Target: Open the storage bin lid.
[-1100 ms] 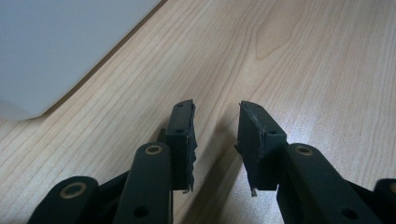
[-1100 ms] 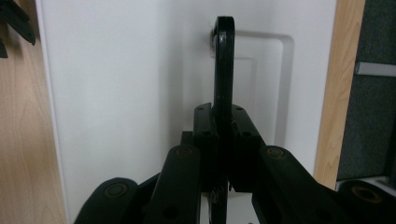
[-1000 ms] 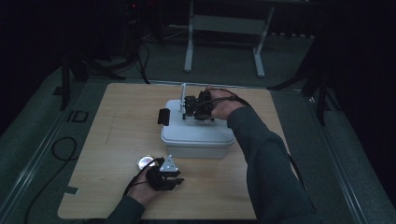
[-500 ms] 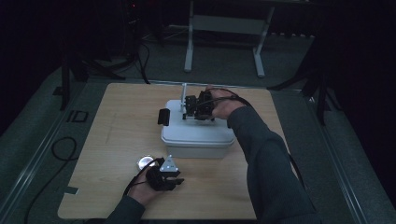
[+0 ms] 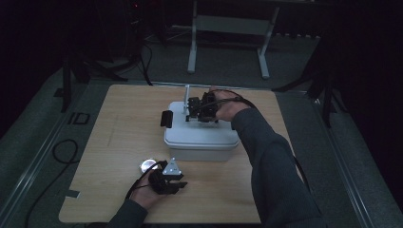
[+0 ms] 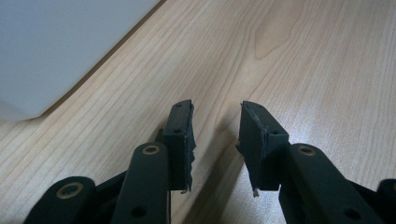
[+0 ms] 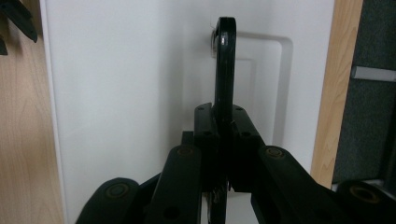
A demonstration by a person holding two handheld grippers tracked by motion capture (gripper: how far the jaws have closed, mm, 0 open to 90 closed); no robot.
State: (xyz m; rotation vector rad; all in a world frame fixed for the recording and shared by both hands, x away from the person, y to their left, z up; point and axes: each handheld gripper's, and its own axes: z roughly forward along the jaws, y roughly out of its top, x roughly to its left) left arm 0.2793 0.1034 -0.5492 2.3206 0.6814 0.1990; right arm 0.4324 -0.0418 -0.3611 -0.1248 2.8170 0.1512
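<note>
Between right tool pads: black lid handle clamped upright, presumably for lifting white box; left tool parted, empty, over worktop.

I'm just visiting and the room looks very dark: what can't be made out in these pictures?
- Inside of the white box: hidden by its lid, high view.
- Lower end of the black handle: covered by the right gripper jaws, right gripper view.
- Small round thing by the left gripper: too small and dim, high view.
</note>
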